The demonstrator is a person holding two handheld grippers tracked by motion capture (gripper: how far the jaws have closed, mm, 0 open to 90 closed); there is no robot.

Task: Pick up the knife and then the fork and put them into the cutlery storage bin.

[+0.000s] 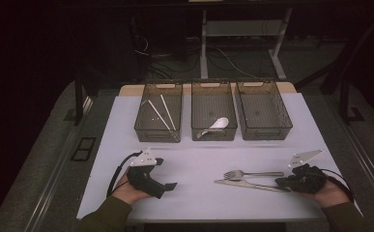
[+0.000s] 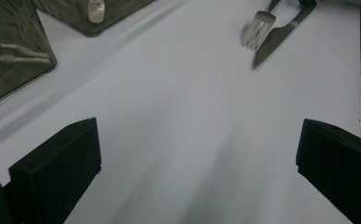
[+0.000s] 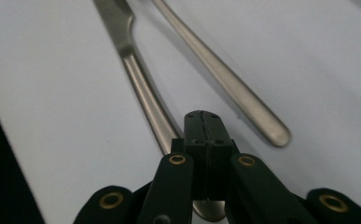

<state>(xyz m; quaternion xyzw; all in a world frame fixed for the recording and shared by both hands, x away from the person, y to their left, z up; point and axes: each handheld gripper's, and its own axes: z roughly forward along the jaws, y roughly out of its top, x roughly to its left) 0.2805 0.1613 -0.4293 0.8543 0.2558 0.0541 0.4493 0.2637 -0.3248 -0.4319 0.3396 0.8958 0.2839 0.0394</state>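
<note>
My right gripper (image 1: 285, 182) sits at the near right edge of the tabletop (image 1: 199, 164), jaws pressed together with nothing between them; in the right gripper view the closed tips (image 3: 203, 122) lie over the handle end of the knife (image 3: 143, 93), which runs beneath them. I judge the knife stiff, thin, fairly light and slick steel lying flat, so I would take it across the narrow handle, not the blade. The fork (image 1: 252, 173) lies just beyond it, almost parallel, close enough to get nudged. My left gripper (image 1: 167, 185) rests near the front left edge, jaws spread wide and empty. Only the high view gives me the three bins along the far edge: chopsticks (image 1: 159, 112) in the left bin (image 1: 159, 111), a white spoon (image 1: 217, 124) in the middle bin (image 1: 213, 110), the right bin (image 1: 263, 110) apparently empty. The left gripper view shows the fork's tines (image 2: 257, 30) clearly.
</note>
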